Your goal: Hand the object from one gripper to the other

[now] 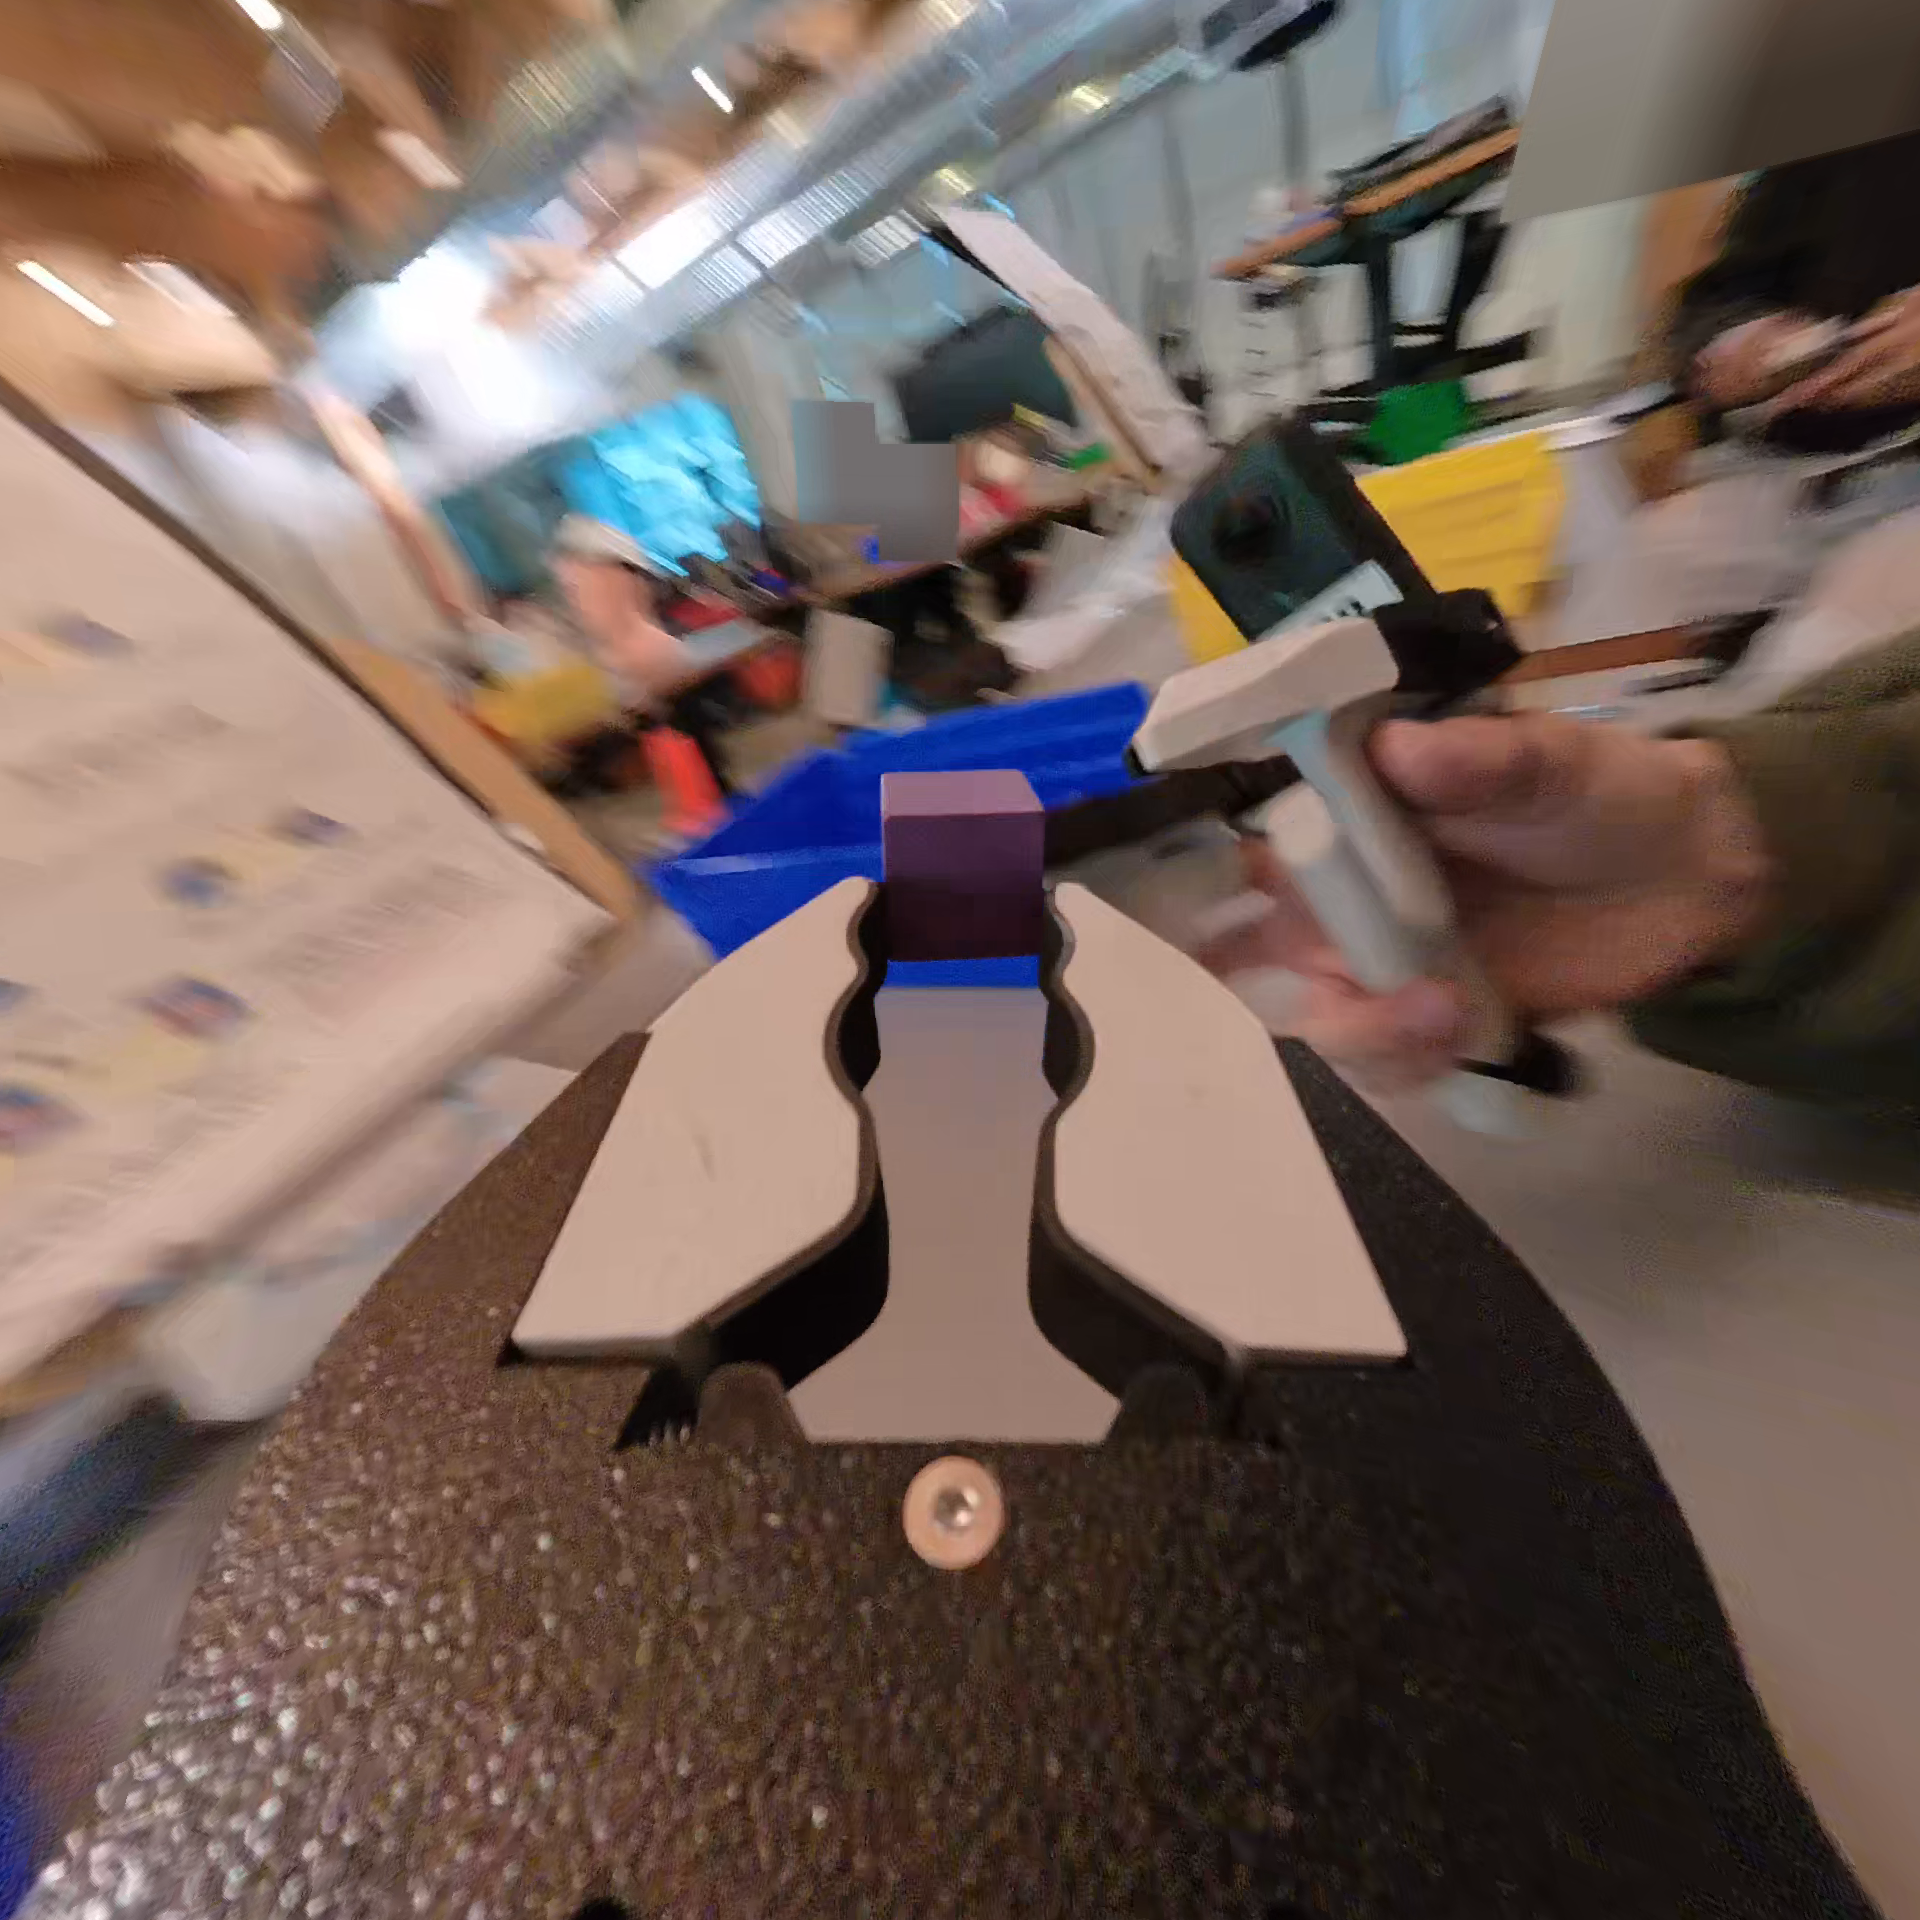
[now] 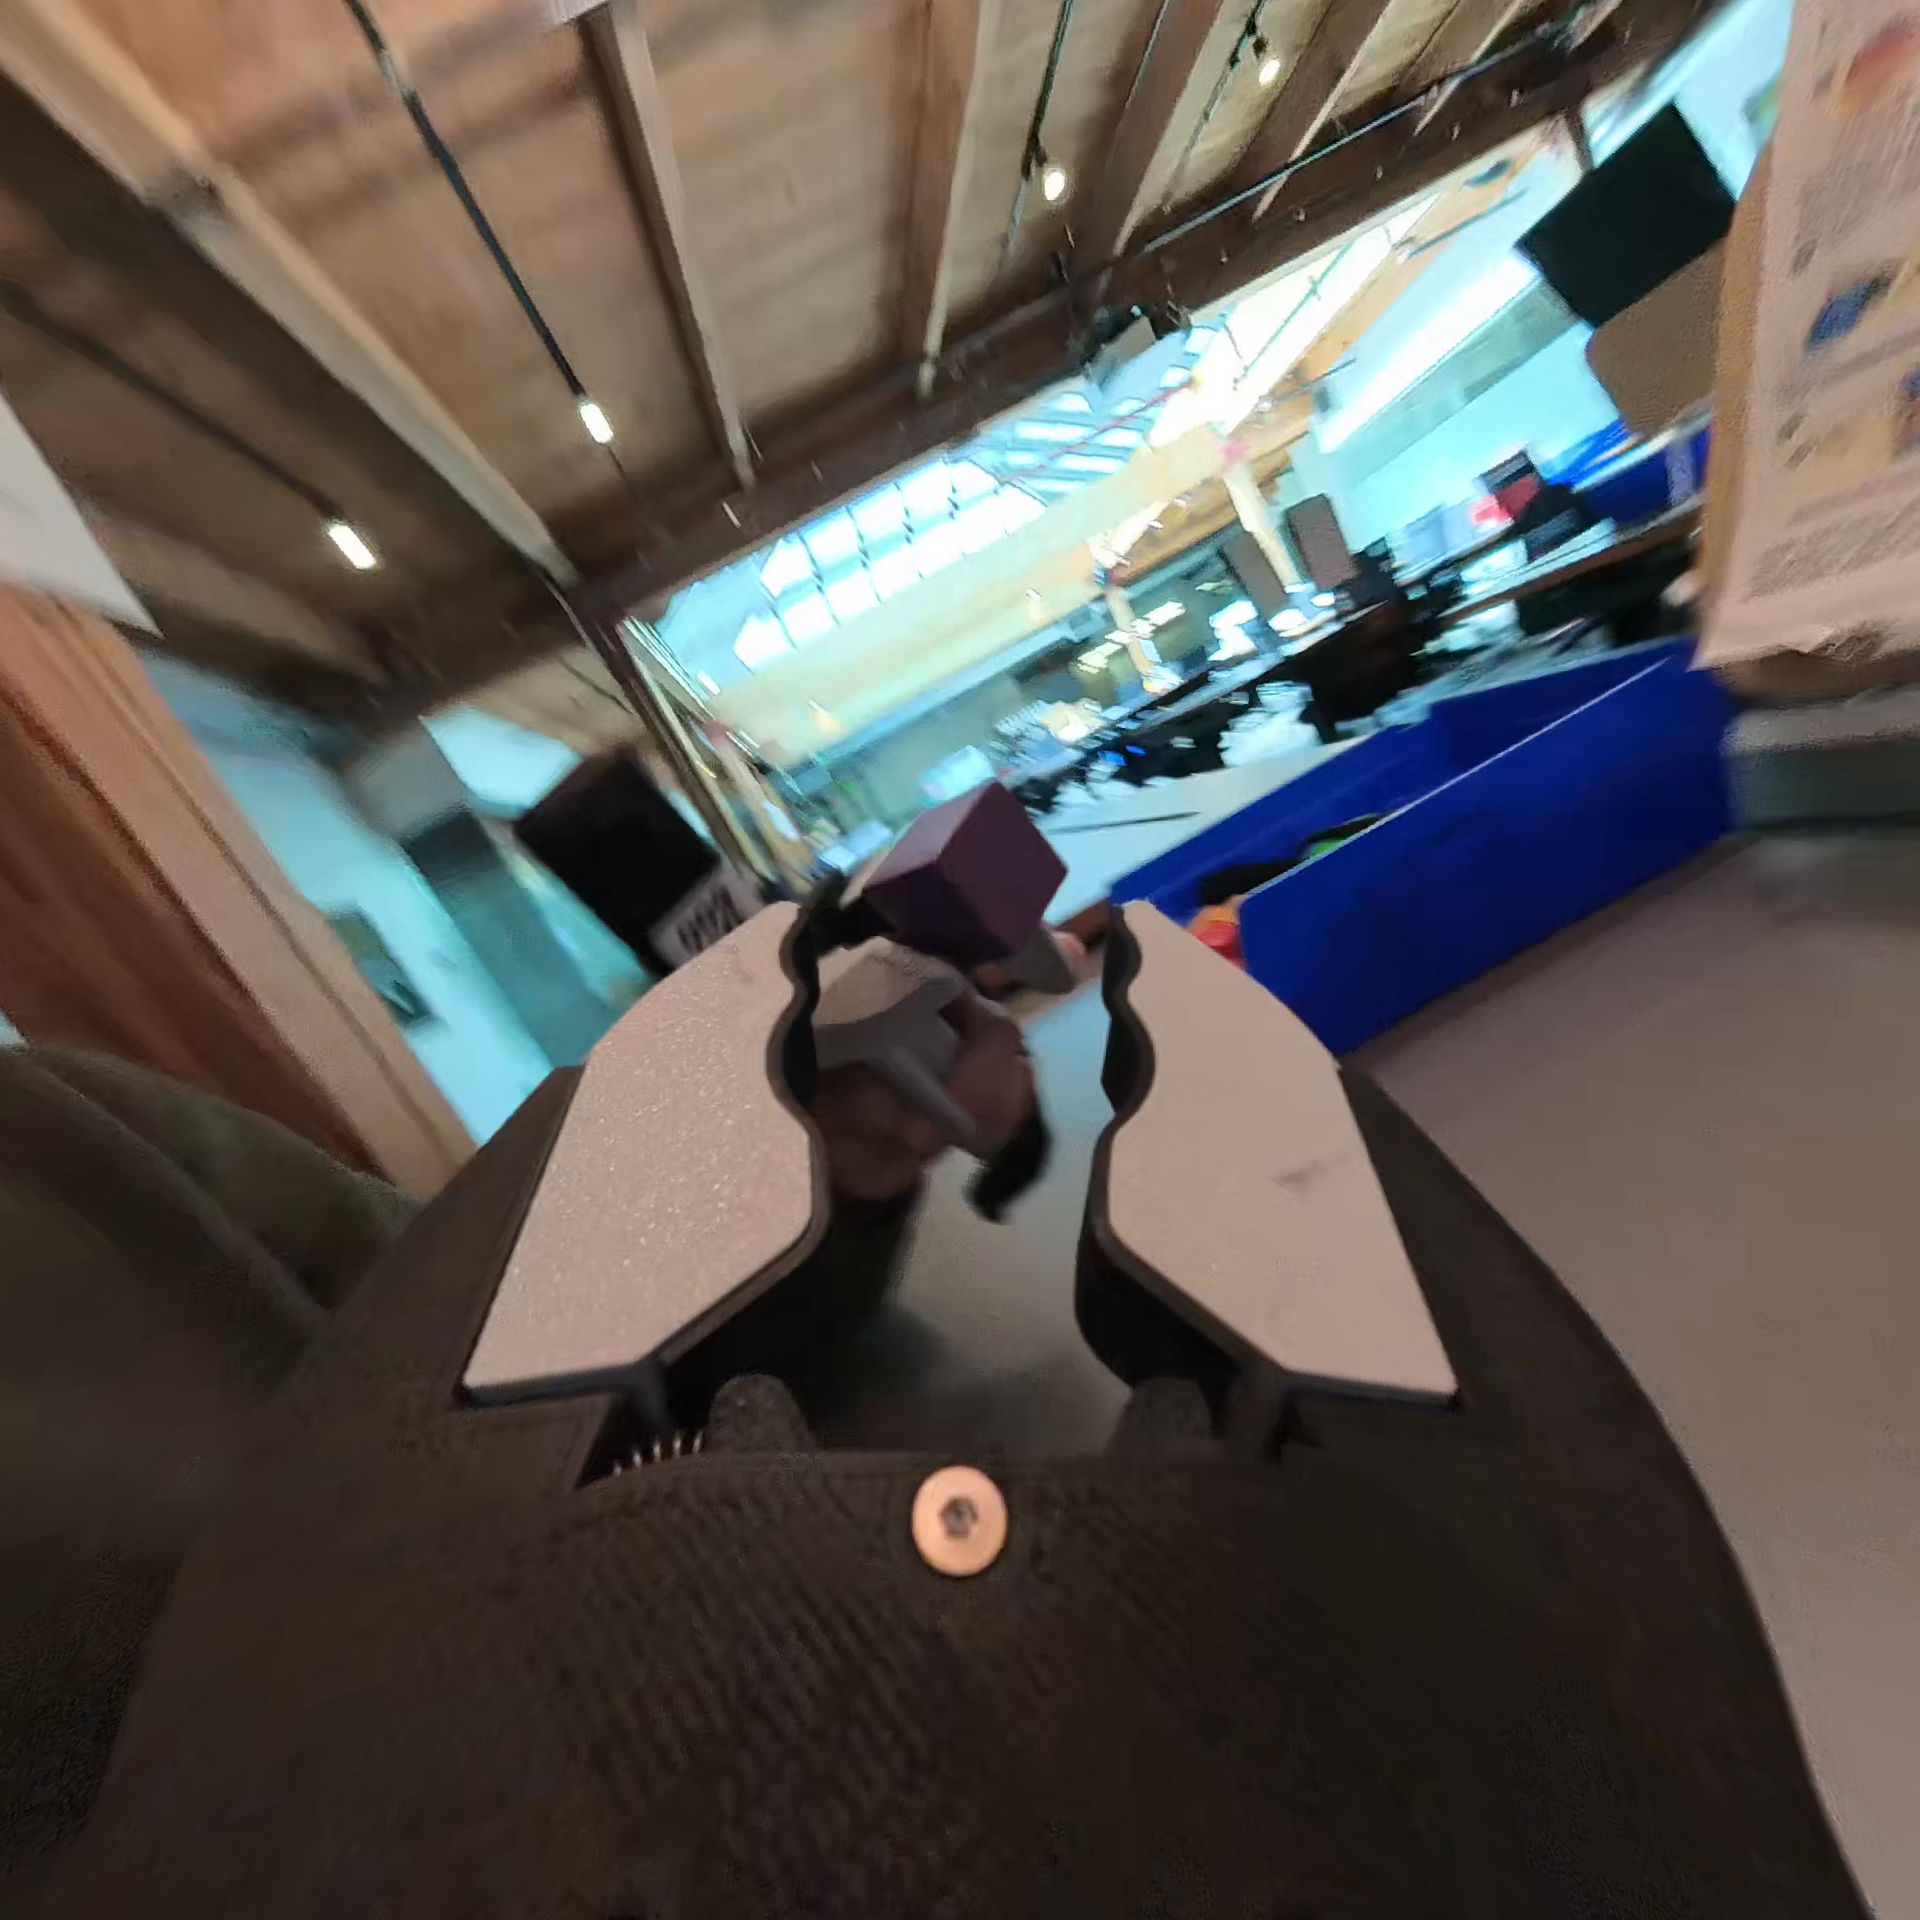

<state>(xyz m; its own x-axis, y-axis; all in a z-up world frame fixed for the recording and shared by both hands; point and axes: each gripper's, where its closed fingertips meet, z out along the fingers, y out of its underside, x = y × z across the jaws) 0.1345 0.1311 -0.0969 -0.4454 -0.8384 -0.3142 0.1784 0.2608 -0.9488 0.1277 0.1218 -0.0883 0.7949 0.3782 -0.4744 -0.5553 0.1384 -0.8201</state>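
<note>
Cube: small purple solid block point(image 1: 961, 868), looks rigid and light, smooth flat faces; best taken on two opposite free faces. Left claw point(image 1: 961, 914) pinches it at its fingertips, held in the air. Right claw point(image 2: 951, 940) is spread wide and empty, near the cube, not touching.

Black tool point(image 1: 961, 914) bodies, grey fingers point(image 1: 727, 1143), silver screw point(image 1: 953, 1511), olive sleeve point(image 1: 1818, 862).

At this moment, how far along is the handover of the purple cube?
Done: the left gripper is shut on the purple cube, lifted clear of the blue bin. In hand: the right gripper is open and aimed at the cube, apart from it. Left: closing on it, then the left letting go.
</note>
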